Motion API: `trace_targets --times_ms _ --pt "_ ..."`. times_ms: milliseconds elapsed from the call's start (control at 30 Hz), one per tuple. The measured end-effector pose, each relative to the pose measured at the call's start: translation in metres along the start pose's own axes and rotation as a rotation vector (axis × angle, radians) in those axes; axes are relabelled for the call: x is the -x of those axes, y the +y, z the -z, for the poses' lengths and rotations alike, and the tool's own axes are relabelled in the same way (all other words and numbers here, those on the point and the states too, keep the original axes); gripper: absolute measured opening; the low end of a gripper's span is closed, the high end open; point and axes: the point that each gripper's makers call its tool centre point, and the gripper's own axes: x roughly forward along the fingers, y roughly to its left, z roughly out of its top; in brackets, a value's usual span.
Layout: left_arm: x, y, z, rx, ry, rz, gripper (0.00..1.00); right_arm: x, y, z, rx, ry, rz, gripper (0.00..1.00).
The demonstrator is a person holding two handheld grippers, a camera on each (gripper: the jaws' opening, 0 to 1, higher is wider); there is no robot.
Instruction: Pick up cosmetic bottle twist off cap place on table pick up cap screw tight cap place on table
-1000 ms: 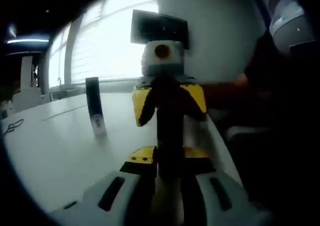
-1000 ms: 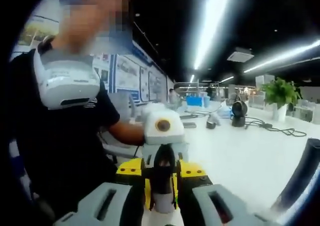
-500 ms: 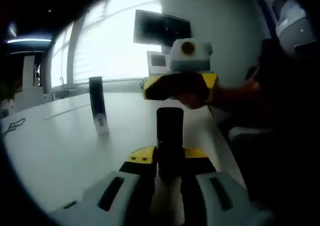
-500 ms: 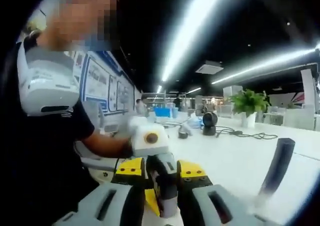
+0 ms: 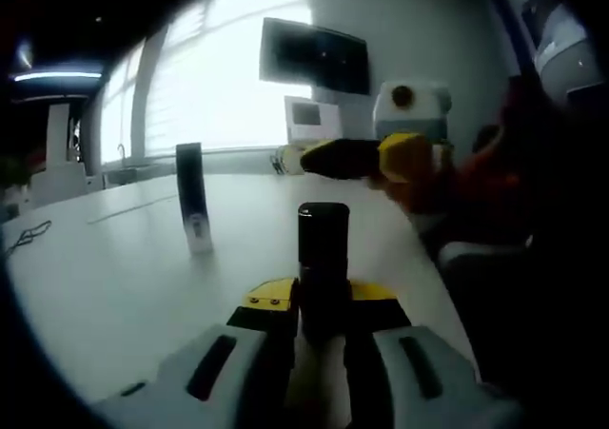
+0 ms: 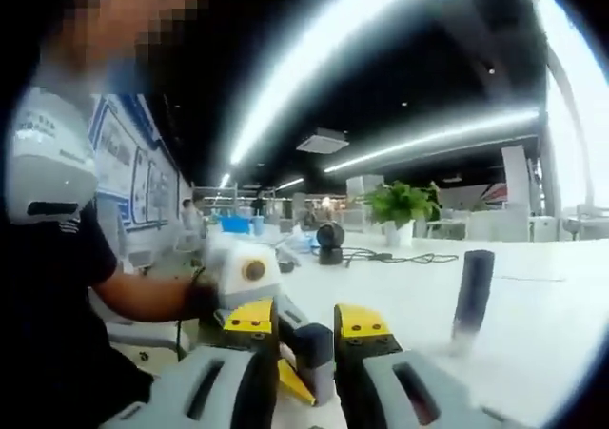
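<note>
Holding the cosmetic bottle point(image 5: 324, 258) upright between its two jaws, the left tool point(image 5: 322, 339) is clamped on the dark bottle's lower body, seen in the left gripper view; the bottle's top end stands clear above the yellow jaw pads, directly ahead of the tool. Beyond and to the right of the bottle, the right tool point(image 5: 366, 158) lies across the view, yellow and dark, well apart from the bottle's top, carried by a person's hand point(image 5: 476, 177). Ahead and to the left of the left tool, a second dark slim bottle point(image 5: 193, 205) with a pale base stands upright on the white surface point(image 5: 114, 277), apart from both tools. A dark wall screen point(image 5: 314, 56) and a small pale panel point(image 5: 309, 117) sit far ahead, beside bright windows point(image 5: 205, 77). In the right gripper view, the right tool point(image 6: 300, 339) has its jaws close together around a small grey piece, likely the cap point(image 6: 309, 339); contact cannot be told for certain. Just beyond it sits the left tool point(image 6: 249, 301), held by the person's forearm point(image 6: 143, 296). Ahead and to the right, the slim dark bottle point(image 6: 472, 294) stands on the surface point(image 6: 533, 324). A potted plant point(image 6: 404, 205), a round black device point(image 6: 330, 239) and a cable point(image 6: 400, 256) lie farther off.
</note>
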Motion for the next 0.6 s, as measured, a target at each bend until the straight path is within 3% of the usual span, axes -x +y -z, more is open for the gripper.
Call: trace_targets --times_ms 200,333,400,600 --pt "0.0 0.001 0.001 0.019 0.003 0.005 0.09 0.001 -0.004 -0.005 -0.029 -0.006 0.098 0.14" --pt "0.0 0.001 0.001 0.017 0.003 0.007 0.09 0.0 -0.007 0.003 -0.047 0.029 0.199 0.15" --pt "0.0 0.001 0.001 0.017 0.003 0.008 0.09 -0.001 -0.007 0.01 -0.002 0.04 0.239 0.15" --pt "0.0 0.0 0.001 0.027 0.005 0.011 0.08 -0.006 -0.004 0.013 -0.029 0.024 0.288 0.17"
